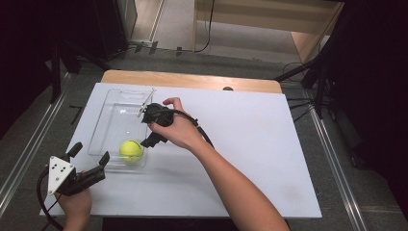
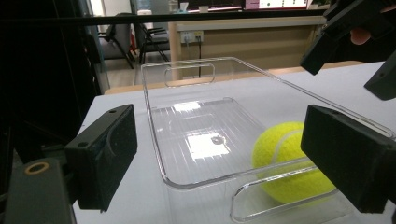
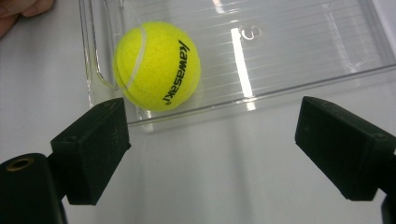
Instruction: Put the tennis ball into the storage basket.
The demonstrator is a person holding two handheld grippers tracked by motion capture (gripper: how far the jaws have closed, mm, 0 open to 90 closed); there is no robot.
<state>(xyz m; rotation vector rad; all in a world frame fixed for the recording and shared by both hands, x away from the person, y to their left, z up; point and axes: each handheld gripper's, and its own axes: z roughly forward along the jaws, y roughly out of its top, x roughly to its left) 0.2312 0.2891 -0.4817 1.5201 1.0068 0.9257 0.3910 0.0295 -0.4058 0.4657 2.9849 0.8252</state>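
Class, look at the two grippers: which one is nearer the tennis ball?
The right gripper, raised beside the clear tray's right wall just above the tennis ball. The left gripper sits outside the tray's near-left corner.

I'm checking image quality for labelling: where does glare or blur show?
Left gripper view: bright reflections on the clear tray floor, background soft. Right gripper view: a light streak across the tray, tennis ball print sharp. High view: dark surroundings, table evenly lit.
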